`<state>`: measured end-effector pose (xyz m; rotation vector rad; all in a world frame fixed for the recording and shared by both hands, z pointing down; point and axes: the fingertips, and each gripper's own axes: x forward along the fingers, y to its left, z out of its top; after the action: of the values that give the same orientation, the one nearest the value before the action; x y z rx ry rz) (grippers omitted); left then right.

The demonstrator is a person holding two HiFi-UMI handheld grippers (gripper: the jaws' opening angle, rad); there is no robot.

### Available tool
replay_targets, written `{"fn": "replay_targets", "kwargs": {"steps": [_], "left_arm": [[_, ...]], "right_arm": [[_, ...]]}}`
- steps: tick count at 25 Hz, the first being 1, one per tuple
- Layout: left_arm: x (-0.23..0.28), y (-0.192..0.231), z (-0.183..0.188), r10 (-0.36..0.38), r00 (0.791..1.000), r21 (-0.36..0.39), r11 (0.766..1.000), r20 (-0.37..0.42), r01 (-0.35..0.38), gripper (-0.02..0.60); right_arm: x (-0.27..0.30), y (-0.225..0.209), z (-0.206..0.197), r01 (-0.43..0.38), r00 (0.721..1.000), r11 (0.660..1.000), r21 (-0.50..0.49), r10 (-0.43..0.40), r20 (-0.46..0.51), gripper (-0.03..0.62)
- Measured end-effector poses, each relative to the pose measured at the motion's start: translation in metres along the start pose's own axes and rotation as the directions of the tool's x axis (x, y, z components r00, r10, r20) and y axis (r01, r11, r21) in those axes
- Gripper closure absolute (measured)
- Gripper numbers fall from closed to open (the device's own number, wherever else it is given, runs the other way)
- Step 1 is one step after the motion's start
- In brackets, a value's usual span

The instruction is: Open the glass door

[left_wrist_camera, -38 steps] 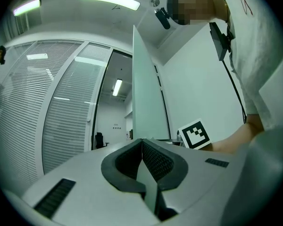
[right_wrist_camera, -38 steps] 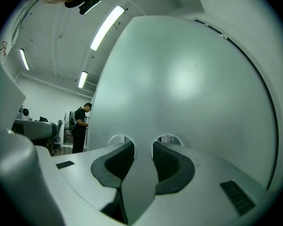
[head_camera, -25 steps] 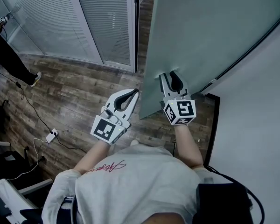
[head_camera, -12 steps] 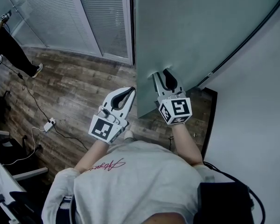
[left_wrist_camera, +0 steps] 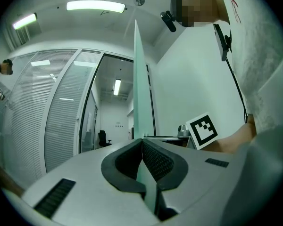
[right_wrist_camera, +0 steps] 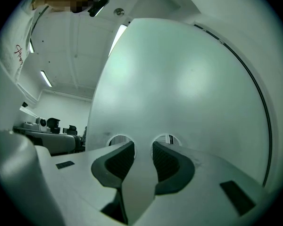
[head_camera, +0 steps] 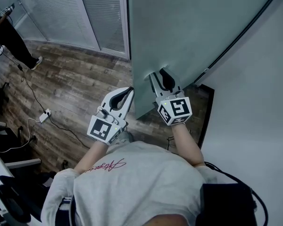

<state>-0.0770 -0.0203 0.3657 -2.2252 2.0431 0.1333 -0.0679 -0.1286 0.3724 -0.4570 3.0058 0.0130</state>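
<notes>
At the free edge of the frosted glass door [head_camera: 193, 27], standing ajar, the left tongs [head_camera: 128, 92] were clenched on nothing. The right tongs [head_camera: 162, 72] were parted, tips at the pane. Push was best applied squarely near that edge, so slipping was avoided.

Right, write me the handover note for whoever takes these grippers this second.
The left gripper: jaws shut, nothing between them, tips lined up with the free edge of the glass door; whether they touch it is unclear.
The right gripper: jaws open, tips against the door's face beside two round holes.
Done: door stands partly open, corridor showing past its edge.
Left: swing it wider, likely by pushing with the right gripper.
</notes>
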Motion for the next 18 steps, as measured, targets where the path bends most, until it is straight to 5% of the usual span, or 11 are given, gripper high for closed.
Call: {"fn": "replay_targets", "kwargs": {"steps": [18], "left_arm": [[-0.015, -0.105, 0.015, 0.019, 1.000, 0.005, 1.000, 0.014, -0.019, 0.565]], "right_arm": [[-0.109, -0.001, 0.007, -0.097, 0.995, 0.995, 0.012, 0.098, -0.037, 0.465]]}}
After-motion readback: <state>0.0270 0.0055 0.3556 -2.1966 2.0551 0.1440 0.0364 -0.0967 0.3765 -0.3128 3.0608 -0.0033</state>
